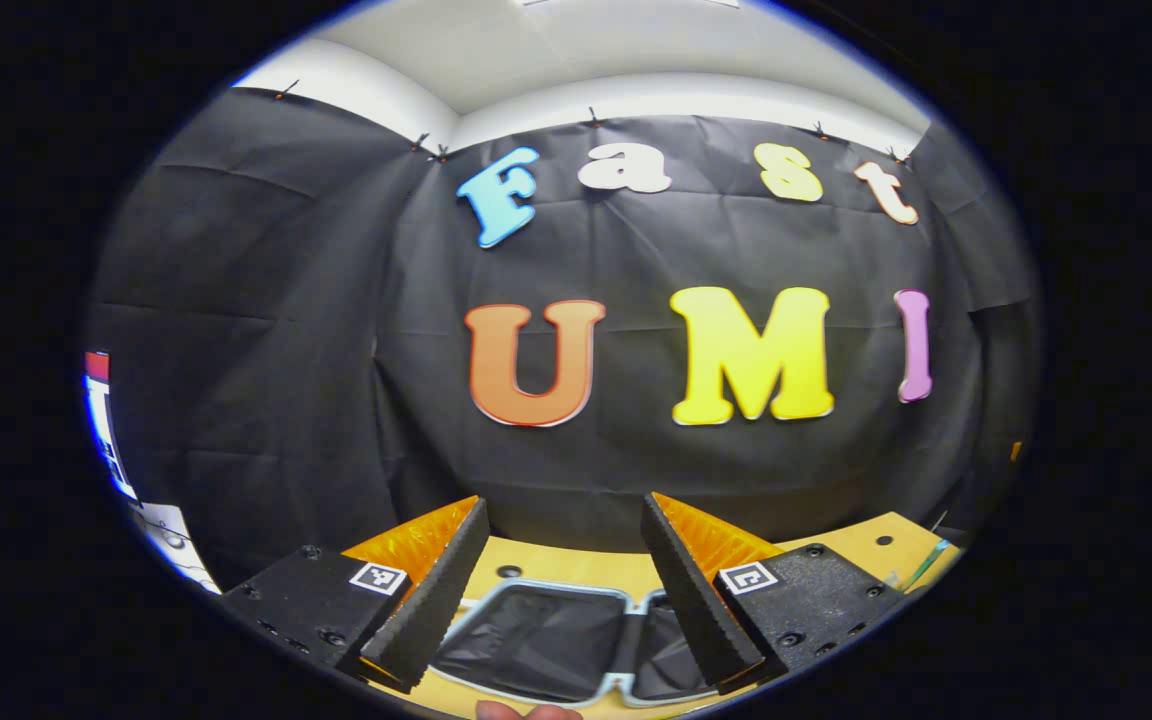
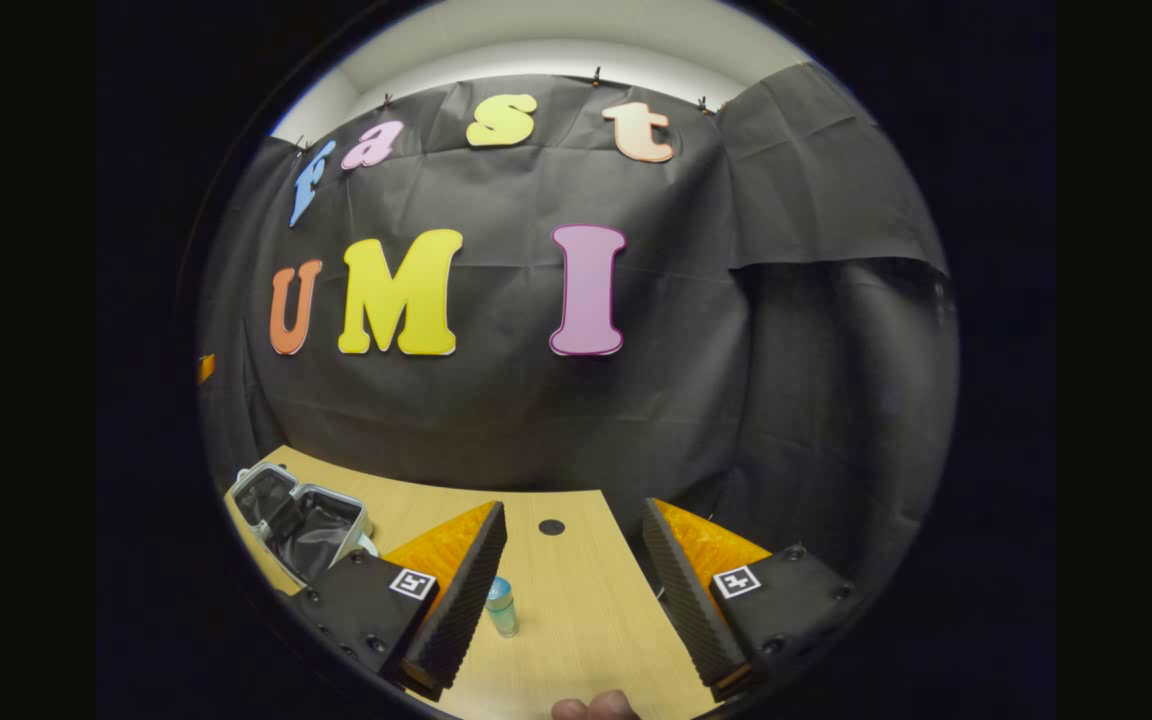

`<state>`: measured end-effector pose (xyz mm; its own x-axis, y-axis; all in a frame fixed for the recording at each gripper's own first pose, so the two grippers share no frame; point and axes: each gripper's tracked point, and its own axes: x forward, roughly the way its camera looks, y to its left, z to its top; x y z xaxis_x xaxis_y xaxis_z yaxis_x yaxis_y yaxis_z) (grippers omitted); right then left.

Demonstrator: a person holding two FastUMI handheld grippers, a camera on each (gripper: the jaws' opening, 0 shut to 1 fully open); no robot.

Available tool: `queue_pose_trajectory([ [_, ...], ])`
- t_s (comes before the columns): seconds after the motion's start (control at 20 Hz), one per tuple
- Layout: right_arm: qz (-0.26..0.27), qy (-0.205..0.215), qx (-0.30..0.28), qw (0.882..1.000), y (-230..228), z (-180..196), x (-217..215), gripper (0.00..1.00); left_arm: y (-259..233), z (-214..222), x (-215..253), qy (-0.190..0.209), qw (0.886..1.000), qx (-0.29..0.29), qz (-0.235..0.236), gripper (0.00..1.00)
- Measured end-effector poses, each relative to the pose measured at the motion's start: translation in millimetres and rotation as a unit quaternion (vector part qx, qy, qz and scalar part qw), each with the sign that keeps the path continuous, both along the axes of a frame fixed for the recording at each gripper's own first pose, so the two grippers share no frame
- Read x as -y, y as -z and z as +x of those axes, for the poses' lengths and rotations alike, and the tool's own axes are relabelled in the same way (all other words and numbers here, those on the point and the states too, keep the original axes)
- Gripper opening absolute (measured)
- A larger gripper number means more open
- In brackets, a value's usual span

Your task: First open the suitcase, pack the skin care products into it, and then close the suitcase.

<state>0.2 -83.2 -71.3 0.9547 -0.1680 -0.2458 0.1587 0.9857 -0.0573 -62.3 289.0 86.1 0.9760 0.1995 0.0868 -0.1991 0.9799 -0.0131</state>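
Suitcase (image 1: 536, 640) lay open on the table (image 2: 576, 590) beneath our left gripper (image 1: 561, 600), whose jaws were wide and empty, so we judged the right gripper (image 2: 571, 600), likewise agape, should straddle the bottle (image 2: 501, 605) squarely before closing.

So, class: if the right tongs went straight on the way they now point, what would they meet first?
Probably the small blue-capped clear bottle on the wooden table, just ahead beside the right tongs; depth is unclear, so they might pass it.
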Motion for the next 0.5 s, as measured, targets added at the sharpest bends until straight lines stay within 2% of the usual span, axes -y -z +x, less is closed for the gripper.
queue_pose_trajectory([
  [0.1,0.006,-0.023,0.002,1.0,2,-8,-1,0.82,5,-1,47,0.001,1.0,0.015,-0.021,0.97],
  [0.2,0.007,-0.046,0.003,0.999,6,-14,-2,0.82,25,-5,106,0.039,0.999,-0.003,-0.035,0.97],
  [0.4,0.015,-0.064,0.0,0.998,14,-22,6,0.82,46,-7,199,0.086,0.996,-0.031,-0.023,0.98],
  [0.5,0.019,-0.069,-0.003,0.997,19,-25,13,0.82,55,-3,238,0.119,0.992,-0.041,0.001,0.98],
])
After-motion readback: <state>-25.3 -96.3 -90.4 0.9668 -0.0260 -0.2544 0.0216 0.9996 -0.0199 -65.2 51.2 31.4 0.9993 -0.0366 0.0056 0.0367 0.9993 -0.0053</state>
